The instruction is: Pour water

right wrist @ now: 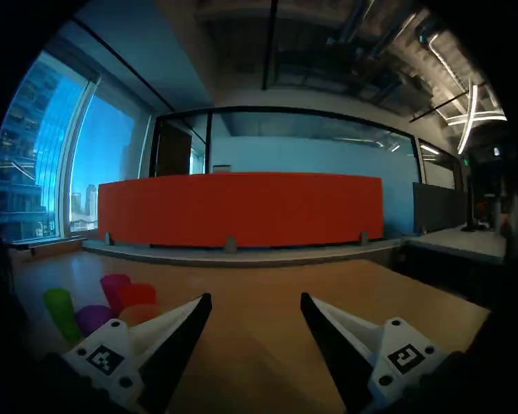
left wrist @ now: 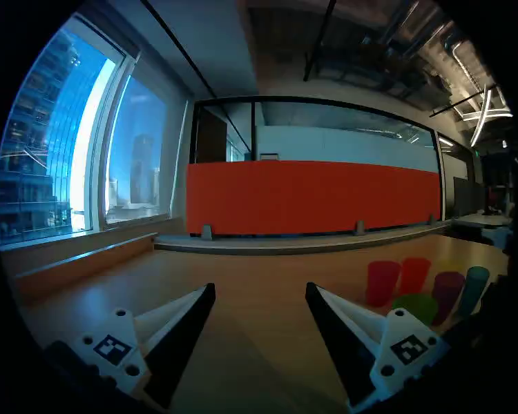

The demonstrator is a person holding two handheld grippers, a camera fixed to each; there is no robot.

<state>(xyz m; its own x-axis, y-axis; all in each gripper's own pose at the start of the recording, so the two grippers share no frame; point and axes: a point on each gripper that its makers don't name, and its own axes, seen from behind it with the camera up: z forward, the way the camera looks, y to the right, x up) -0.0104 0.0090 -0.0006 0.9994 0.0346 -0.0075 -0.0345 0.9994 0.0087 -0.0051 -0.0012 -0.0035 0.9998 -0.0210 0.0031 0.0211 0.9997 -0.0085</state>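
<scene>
While the left gripper (left wrist: 259,286) and right gripper (right wrist: 255,295) hang released, empty, over the wooden bench (left wrist: 259,345), the tight cluster of coloured plastic cups (left wrist: 414,279) stands between them; a wide reach could topple neighbours.

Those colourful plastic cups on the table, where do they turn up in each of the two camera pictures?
Left gripper view: the coloured cups stand lower right on the wooden table.
Right gripper view: the coloured cups stand lower left.
Shared landmark: the orange partition panel behind the table, centred in both views.
</scene>
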